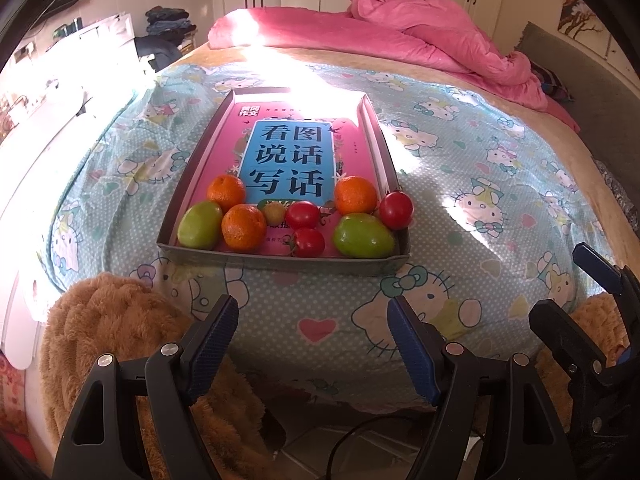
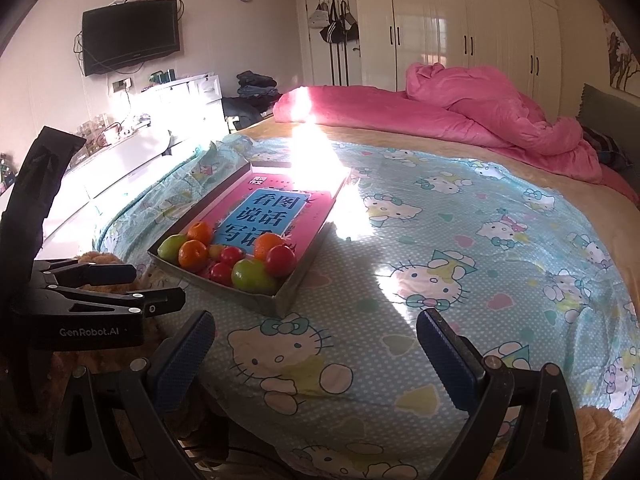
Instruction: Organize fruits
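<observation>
Fruit sits bunched at the near end of the grey tray point(image 1: 280, 261), mid-frame in my left view, on a pink book point(image 1: 288, 148): three oranges point(image 1: 244, 227), three red tomatoes point(image 1: 303, 215), two glossy green fruits point(image 1: 362, 235). My left gripper point(image 1: 313, 344) and right gripper point(image 2: 316, 354) gape, holding nothing, at bottom of frame.

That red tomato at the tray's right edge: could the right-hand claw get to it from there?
Probably yes. The right gripper is open, holding nothing, and only bare bedsheet lies between it and the red tomato, which sits by the tray wall.
</observation>
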Demonstrator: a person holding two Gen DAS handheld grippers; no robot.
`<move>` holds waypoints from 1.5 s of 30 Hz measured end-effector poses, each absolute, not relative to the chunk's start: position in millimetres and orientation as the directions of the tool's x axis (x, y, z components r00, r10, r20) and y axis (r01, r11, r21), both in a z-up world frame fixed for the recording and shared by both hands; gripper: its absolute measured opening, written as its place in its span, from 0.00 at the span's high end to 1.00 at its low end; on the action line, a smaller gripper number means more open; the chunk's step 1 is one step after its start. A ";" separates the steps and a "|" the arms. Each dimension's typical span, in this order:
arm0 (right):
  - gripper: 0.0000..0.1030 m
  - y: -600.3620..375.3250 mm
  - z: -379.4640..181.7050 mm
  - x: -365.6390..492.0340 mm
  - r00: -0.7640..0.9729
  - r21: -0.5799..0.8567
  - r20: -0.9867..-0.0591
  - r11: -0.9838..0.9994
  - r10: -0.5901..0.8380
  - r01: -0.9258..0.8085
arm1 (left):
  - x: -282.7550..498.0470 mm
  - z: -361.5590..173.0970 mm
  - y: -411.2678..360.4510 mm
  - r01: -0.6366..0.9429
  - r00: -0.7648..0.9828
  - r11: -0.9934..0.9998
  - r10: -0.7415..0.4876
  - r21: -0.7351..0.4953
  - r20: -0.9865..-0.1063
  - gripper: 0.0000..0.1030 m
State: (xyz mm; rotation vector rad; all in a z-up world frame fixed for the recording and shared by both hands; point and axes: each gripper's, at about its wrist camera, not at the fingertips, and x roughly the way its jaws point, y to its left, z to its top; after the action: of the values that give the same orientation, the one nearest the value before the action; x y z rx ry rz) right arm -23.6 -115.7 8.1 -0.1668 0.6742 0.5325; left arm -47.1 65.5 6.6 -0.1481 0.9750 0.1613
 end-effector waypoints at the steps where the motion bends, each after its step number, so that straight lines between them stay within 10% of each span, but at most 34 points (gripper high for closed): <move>1: 0.01 -115.7 8.0 -23.5 0.654 0.022 -0.633 0.854 0.414 -0.520 | -47.0 6.3 65.7 -0.204 0.550 0.978 0.072 -0.050 -0.832 0.24; 45: 0.01 -124.1 10.5 -16.0 0.673 0.036 -0.626 0.876 0.395 -0.480 | -39.1 5.8 91.2 -0.298 0.535 0.952 0.108 -0.068 -0.838 0.24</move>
State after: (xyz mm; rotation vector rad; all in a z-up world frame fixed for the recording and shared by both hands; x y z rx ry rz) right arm -16.0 -124.1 10.5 -0.1357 0.6716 0.4942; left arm -39.1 91.2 5.8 -0.2125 0.9790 0.2438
